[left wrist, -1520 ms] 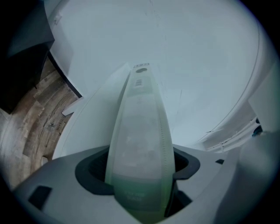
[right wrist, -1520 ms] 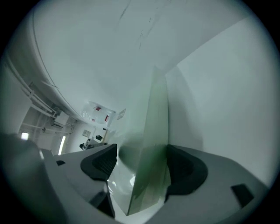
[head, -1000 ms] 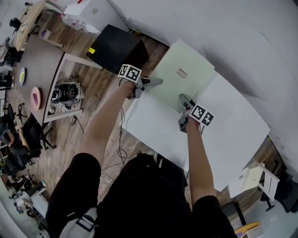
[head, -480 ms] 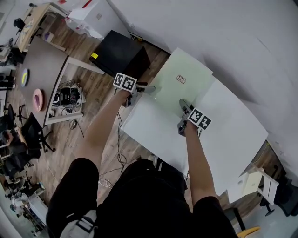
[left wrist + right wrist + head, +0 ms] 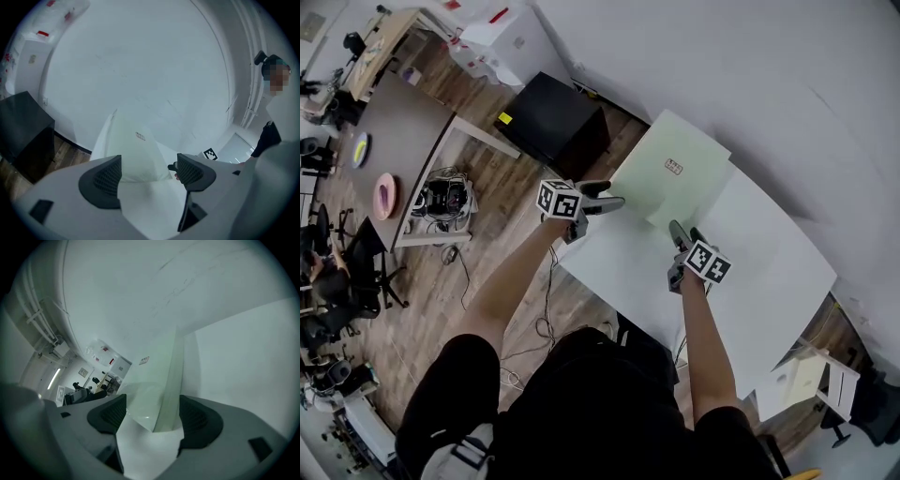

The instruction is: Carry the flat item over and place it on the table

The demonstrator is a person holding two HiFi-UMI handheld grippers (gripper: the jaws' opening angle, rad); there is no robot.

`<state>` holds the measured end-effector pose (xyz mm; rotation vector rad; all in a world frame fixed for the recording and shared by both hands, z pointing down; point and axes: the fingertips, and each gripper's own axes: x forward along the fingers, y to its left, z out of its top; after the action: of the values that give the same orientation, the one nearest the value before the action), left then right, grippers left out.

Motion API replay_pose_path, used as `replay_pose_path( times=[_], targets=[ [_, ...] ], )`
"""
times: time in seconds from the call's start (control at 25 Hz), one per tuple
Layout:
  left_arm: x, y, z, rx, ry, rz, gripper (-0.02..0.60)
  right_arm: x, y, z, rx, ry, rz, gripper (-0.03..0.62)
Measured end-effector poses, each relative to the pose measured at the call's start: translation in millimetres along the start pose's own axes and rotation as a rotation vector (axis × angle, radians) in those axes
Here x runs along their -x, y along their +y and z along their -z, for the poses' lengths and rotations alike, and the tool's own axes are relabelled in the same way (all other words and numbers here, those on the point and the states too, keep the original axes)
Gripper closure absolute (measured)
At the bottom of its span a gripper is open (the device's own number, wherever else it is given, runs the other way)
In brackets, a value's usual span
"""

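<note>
A pale green flat sheet (image 5: 675,173) with a small label lies on the white table (image 5: 769,272), at its far left corner. My left gripper (image 5: 607,195) hovers just off the sheet's near left edge, jaws open and empty. In the left gripper view the sheet (image 5: 133,150) lies ahead between the spread jaws of the left gripper (image 5: 147,173). My right gripper (image 5: 677,230) sits at the sheet's near corner. In the right gripper view that corner of the sheet (image 5: 159,376) reaches in between the jaws of the right gripper (image 5: 150,416), which stand apart with gaps on both sides.
A black box (image 5: 553,117) stands on the wooden floor beside the table's left edge. Farther left is a grey table (image 5: 403,141) with a pink plate (image 5: 384,195). A white wall rises behind the table. A person (image 5: 272,136) stands at the right in the left gripper view.
My left gripper has pulled back from the sheet's edge and its jaws stand open. The right gripper has drawn slightly back toward me. The sheet rests on the table.
</note>
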<state>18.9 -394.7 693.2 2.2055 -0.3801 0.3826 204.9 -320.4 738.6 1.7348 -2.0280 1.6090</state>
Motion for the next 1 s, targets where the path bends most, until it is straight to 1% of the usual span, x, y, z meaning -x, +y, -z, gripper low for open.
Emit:
replay_pose_path(
  times=[0.12,0.24,0.44,0.48,0.52,0.56,0.64,0.72,0.8,0.84,0.92,0.96,1.0],
  targets=[
    [16,-36,3,-0.018,-0.086,0.004,0.207,25,24,0,0.079,-0.025,-0.041,0.244],
    [31,-80,12,-0.041,-0.154,0.019,0.207,53,59,1,0.128,-0.052,-0.121,0.244],
    [55,-158,47,-0.116,-0.189,0.041,0.212,116,118,15,0.231,-0.126,-0.225,0.246],
    [62,-176,54,-0.131,-0.205,0.043,0.228,133,129,20,0.253,-0.145,-0.237,0.246],
    [70,-195,60,-0.147,-0.229,0.045,0.259,149,140,26,0.273,-0.164,-0.248,0.246],
    [79,-214,66,-0.162,-0.257,0.046,0.303,165,150,34,0.289,-0.180,-0.260,0.246],
    [98,-248,77,-0.189,-0.324,0.035,0.369,193,170,52,0.320,-0.207,-0.278,0.246],
    [115,-276,93,-0.216,-0.375,-0.001,0.452,219,188,73,0.357,-0.228,-0.284,0.255],
    [128,-302,115,-0.259,-0.398,-0.062,0.524,248,201,94,0.404,-0.251,-0.276,0.296],
    [134,-314,125,-0.286,-0.406,-0.095,0.540,263,207,104,0.429,-0.264,-0.270,0.334],
    [146,-335,143,-0.326,-0.428,-0.156,0.554,288,220,123,0.481,-0.285,-0.263,0.447],
    [154,-343,151,-0.333,-0.440,-0.184,0.557,298,227,133,0.504,-0.292,-0.260,0.495],
    [162,-349,158,-0.336,-0.451,-0.214,0.557,306,234,144,0.524,-0.299,-0.258,0.522]
  ],
)
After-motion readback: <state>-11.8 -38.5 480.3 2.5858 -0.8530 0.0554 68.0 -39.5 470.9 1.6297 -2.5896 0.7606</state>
